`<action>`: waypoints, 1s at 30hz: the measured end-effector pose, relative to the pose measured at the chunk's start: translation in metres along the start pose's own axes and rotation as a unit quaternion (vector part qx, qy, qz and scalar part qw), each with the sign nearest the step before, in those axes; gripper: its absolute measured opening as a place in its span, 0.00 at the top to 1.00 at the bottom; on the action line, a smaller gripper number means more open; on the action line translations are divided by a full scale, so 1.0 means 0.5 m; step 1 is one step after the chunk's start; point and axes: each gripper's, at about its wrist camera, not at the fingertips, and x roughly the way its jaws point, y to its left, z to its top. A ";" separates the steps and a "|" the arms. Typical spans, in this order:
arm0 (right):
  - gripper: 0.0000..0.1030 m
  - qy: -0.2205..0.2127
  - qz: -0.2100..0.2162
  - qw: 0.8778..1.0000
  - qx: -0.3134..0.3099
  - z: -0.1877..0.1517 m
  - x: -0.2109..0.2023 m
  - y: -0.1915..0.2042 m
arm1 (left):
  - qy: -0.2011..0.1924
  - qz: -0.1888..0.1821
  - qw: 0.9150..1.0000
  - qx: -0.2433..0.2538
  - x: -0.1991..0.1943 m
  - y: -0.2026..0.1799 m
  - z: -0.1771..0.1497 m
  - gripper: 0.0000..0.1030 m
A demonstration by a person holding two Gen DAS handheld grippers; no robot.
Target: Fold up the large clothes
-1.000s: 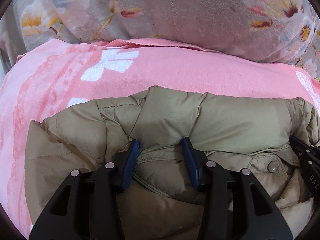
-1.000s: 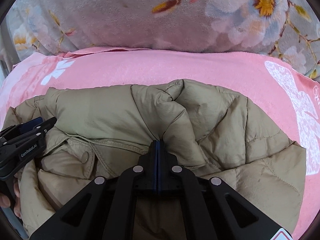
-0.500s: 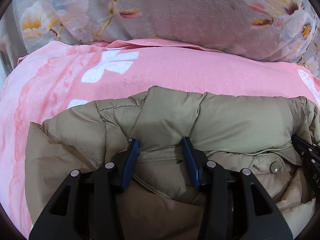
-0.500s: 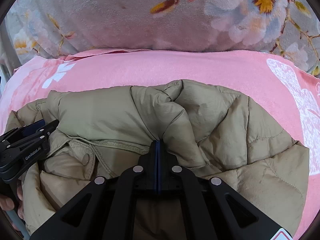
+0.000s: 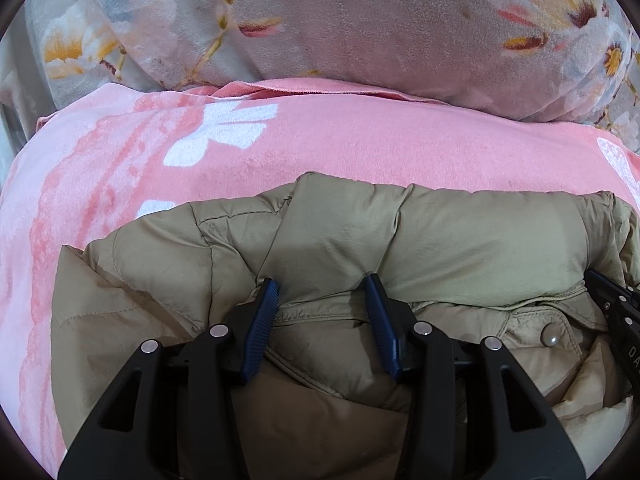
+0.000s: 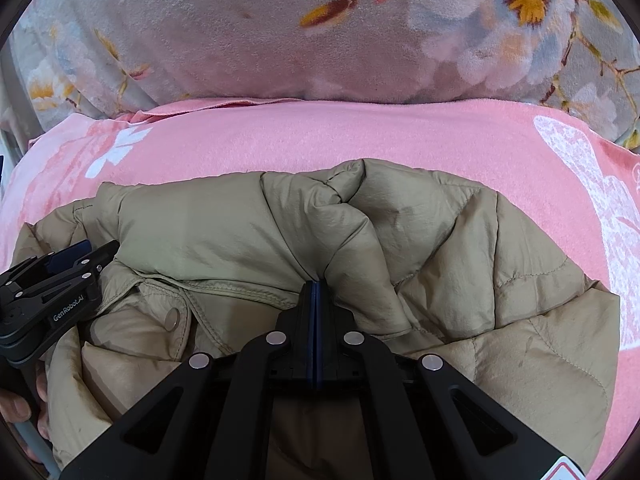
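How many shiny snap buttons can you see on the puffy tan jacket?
1. The snap button sits on the flap of the jacket, between the two hand-held grippers. More may hide in the folds.

The khaki jacket runs off the lower edge, its underside hidden against the pink blanket.

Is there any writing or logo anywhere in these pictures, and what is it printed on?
"GenRobot.AI": white letters on the side of the left gripper.
"D A": cut-off letters on the right gripper at the picture's edge.
Red-and-white sticker on the right gripper's body: too cropped to read.
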 end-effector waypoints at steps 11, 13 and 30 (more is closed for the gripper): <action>1.00 -0.001 0.000 1.000 0.001 0.000 0.000 -0.002 | 0.000 0.002 1.000 0.002 0.000 0.001 0.000 0.57; 1.00 -0.001 0.001 1.000 0.001 0.000 0.000 -0.002 | 0.000 0.003 1.000 0.002 0.000 0.002 0.000 0.57; 1.00 -0.003 0.049 0.998 0.040 -0.012 -0.029 -0.036 | 0.000 -0.011 1.000 -0.011 -0.028 0.021 -0.007 0.56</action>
